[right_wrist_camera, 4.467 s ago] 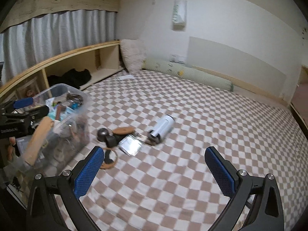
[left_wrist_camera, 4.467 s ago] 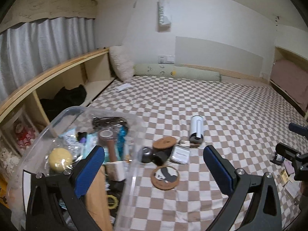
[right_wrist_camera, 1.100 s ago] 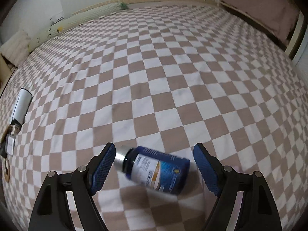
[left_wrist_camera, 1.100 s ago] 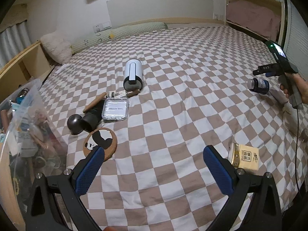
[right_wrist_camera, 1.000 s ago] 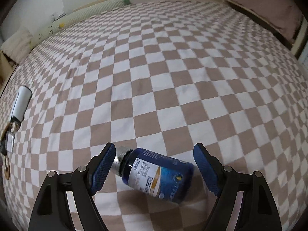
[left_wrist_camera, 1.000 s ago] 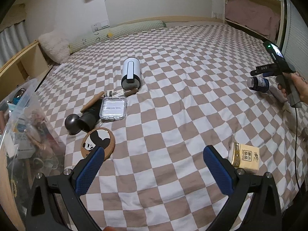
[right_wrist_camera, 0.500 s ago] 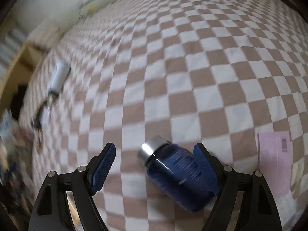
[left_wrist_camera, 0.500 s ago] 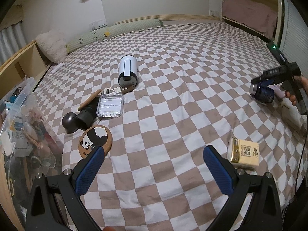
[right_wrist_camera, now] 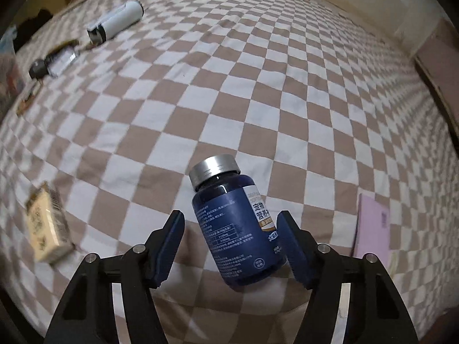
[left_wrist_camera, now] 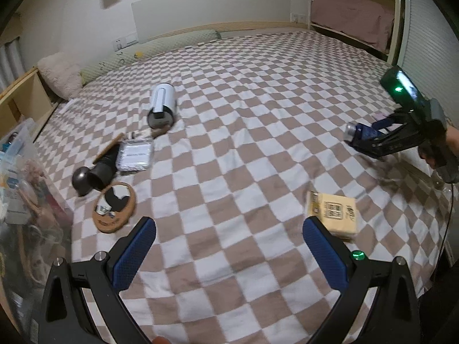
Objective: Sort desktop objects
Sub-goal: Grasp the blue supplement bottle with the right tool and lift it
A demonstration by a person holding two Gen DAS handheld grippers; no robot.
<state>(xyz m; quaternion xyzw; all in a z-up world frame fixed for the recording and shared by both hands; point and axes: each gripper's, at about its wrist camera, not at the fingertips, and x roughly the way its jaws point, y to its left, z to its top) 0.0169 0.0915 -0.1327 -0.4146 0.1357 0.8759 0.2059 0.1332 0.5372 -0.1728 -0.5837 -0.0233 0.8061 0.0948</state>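
Note:
A dark blue pill bottle with a silver cap lies between the fingers of my right gripper. The right finger touches it and a gap remains at the left finger; the jaws are partly closed around it. From the left wrist view the right gripper with the bottle is at the far right. My left gripper is open and empty above the checkered bed. A yellow tissue pack lies just beyond its right finger.
At left lie a white tumbler, a clear case, a black massager, a panda coaster, and a clear storage bin full of items. A pink booklet lies right of the bottle.
My right gripper has narrowed around the blue bottle and swung left, so the bottle now points cap-up. My left gripper has drifted slightly back over the bed.

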